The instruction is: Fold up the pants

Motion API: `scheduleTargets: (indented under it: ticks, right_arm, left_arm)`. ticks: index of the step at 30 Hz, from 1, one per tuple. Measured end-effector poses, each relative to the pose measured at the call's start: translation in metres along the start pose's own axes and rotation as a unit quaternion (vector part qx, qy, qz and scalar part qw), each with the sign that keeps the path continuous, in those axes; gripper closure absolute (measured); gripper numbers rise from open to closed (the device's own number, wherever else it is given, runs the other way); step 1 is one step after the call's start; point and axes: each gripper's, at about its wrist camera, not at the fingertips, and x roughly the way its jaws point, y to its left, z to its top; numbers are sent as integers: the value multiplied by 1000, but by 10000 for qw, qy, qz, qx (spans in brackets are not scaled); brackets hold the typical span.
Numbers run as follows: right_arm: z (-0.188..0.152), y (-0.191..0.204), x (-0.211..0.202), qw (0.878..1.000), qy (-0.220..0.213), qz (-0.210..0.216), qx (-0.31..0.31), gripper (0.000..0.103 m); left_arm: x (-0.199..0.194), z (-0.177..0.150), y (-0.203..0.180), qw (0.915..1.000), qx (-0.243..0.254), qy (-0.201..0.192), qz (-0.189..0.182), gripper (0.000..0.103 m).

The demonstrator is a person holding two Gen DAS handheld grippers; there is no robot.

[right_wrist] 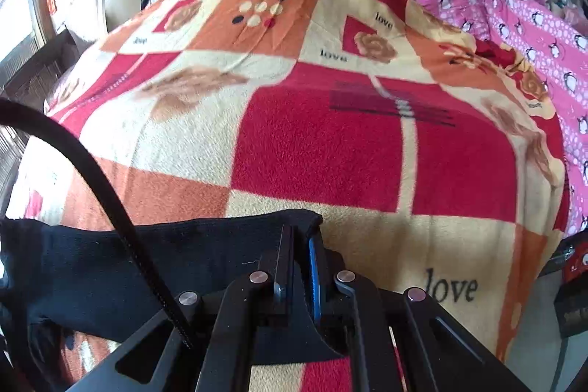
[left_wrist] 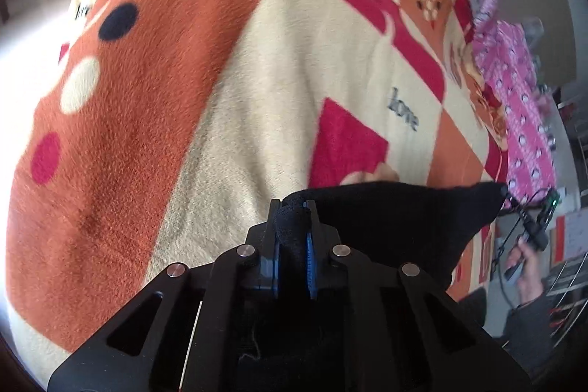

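Both tools clamp the black pants [left_wrist: 397, 219]: left tool [left_wrist: 294, 208], right tool [right_wrist: 301, 230], edge stretched above the bed's blanket [right_wrist: 316, 149]. Mid-fold; next probably lay it flat, evenly.

The left wrist view looks forward along the left tool [left_wrist: 294, 208], close above the bed's patterned blanket [left_wrist: 228, 90], facing the pink quilt [left_wrist: 514, 90] along the far right edge; the right wrist view sits just behind the right tool [right_wrist: 301, 234], facing up the bed; both share the blanket, the quilt and the black pants [right_wrist: 92, 267].
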Motion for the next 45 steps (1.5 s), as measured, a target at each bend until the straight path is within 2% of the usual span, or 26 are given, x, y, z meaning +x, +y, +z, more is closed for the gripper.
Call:
scheduleTargets:
  ticks: [6, 9, 17, 22, 27, 31, 34, 37, 39, 42, 44, 45]
  right_arm:
    - [-14, -5, -65, 9997, -259, 4, -17, 99]
    - [-38, -8, -100, 9995, -302, -54, -67, 102]
    - [-130, -11, -161, 9996, -230, -112, -109, 102]
    - [-183, -8, -194, 9995, -258, -114, -126, 102]
    - [-243, -2, -186, 9997, 91, -100, -192, 102]
    - [-282, 6, -176, 9992, 295, -92, -260, 102]
    - [-300, 9, -172, 9989, 387, 49, -243, 102]
    - [-309, 12, -171, 9967, 507, -404, -489, 101]
    - [-312, 6, -170, 9957, 643, -494, -452, 99]
    - [-315, -5, -175, 9948, 787, -564, -315, 89]
    - [-316, -10, -182, 9922, 792, -912, -307, 75]
    - [-314, -13, -185, 9890, 799, -1216, -274, 75]
  left_arm:
    - [-58, -23, -22, 9966, 633, -504, -155, 94]
    - [-78, -45, -25, 9941, 833, -622, -294, 94]
    - [-101, -112, -23, 9898, 1096, -690, -601, 94]
    - [-114, -138, -14, 9868, 1171, -771, -805, 94]
    - [-98, -162, 8, 9865, 1234, -530, -934, 93]
    - [-92, -175, 22, 9900, 1064, -441, -816, 92]
    - [-96, -175, 33, 9929, 815, -488, -722, 86]
    - [-109, -171, 52, 9948, 393, -686, -647, 81]
    - [-125, -168, 68, 9947, -2, -956, -376, 81]
    - [-146, -166, 72, 9913, -250, -1243, -342, 81]
    - [-155, -163, 59, 9892, -237, -1350, -516, 80]
    - [-156, -160, 47, 9890, -190, -1337, -598, 79]
